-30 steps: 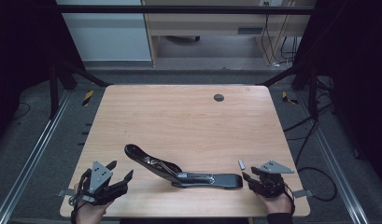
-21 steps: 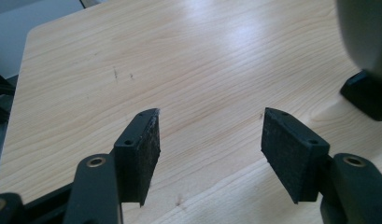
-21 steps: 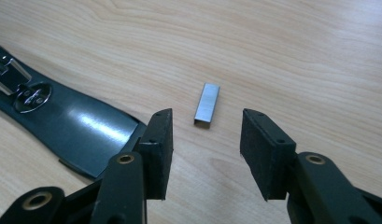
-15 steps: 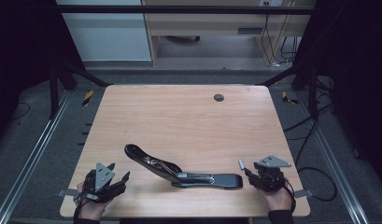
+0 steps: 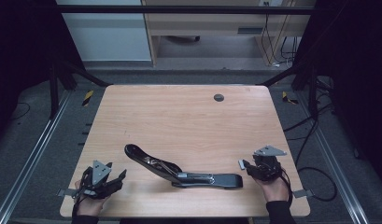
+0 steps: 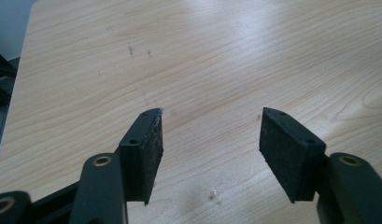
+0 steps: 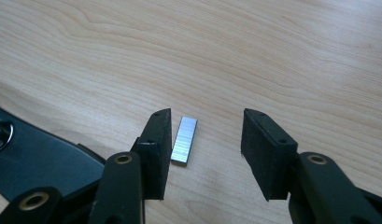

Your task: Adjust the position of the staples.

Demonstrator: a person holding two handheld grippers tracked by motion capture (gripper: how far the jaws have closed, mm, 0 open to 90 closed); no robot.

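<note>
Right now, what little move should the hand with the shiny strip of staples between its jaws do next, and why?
Probably close the right gripper on the strip of staples. The strip lies flat on the table between the open jaws, close to one pad and not yet pinched. The opened black stapler lies just beside it, likely waiting to be loaded.

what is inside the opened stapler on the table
The stapler lies opened flat on the table; a metal channel shows along its raised arm. Whether staples sit in it is too small to tell.
</note>
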